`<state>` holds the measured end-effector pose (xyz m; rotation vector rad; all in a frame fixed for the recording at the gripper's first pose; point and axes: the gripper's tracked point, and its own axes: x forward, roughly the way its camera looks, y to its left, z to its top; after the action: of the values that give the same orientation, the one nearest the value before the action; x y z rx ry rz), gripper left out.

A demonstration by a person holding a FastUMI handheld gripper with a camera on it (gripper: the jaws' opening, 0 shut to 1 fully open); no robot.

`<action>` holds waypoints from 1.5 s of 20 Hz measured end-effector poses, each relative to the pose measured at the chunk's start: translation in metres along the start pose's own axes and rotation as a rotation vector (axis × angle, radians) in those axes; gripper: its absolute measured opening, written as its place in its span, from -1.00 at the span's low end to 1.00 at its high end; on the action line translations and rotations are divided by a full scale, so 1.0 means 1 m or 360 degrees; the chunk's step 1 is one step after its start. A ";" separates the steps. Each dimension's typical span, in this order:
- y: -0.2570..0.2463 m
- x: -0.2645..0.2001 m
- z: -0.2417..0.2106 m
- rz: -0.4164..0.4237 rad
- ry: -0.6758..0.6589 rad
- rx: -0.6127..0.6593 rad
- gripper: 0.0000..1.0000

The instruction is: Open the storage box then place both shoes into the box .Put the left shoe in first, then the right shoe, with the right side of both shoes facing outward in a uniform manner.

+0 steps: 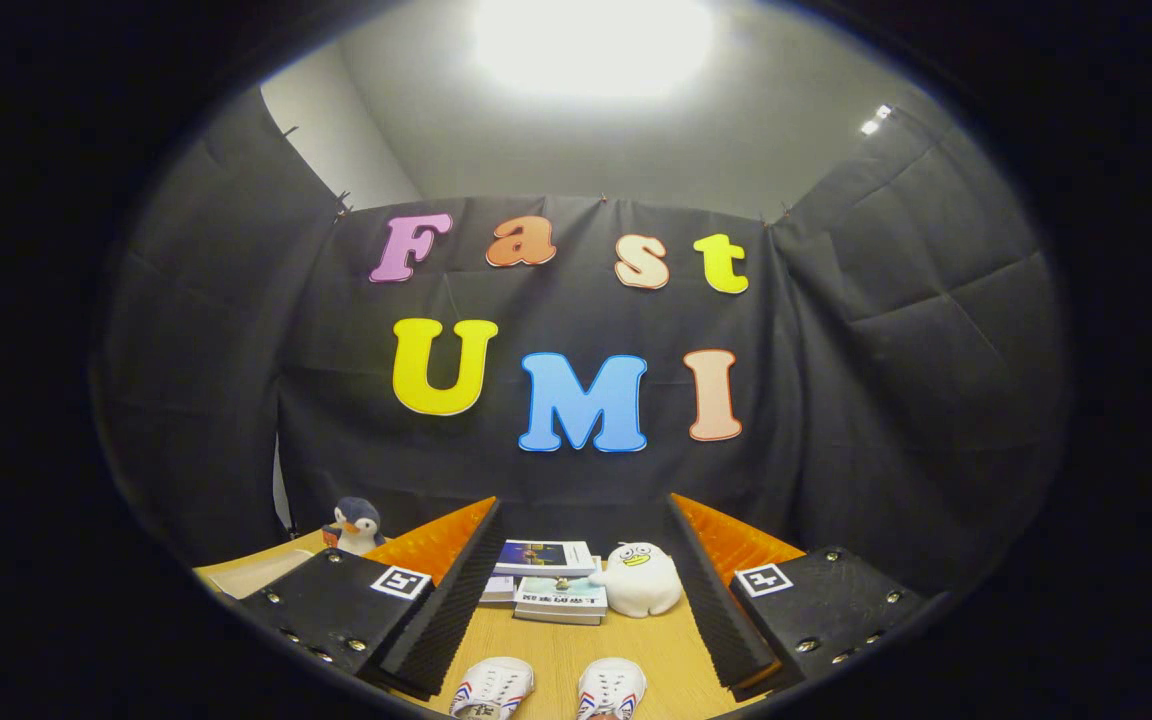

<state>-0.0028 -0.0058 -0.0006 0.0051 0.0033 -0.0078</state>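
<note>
Shoes [546, 688] — between spread fingers [436, 610].

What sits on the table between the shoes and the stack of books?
Nothing: in the gripper view, bare wooden table runs from the two white shoes up to the books. The open hand-held gripper frames that stretch.

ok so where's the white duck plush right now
In the gripper view the white duck plush sits on the wooden table, beyond the open gripper, just right of the stacked books and behind the two shoes.

Low forward view along fingers [466, 590]
</note>
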 end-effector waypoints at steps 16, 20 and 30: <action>0.039 -0.007 -0.043 0.0207 0.0219 0.0327 0.91; 0.060 -0.013 -0.068 0.0313 0.0355 0.0471 0.91; 0.114 -0.033 -0.142 0.0532 0.0818 0.0982 0.96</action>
<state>-0.0356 0.1087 -0.1416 0.6247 0.5142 0.3275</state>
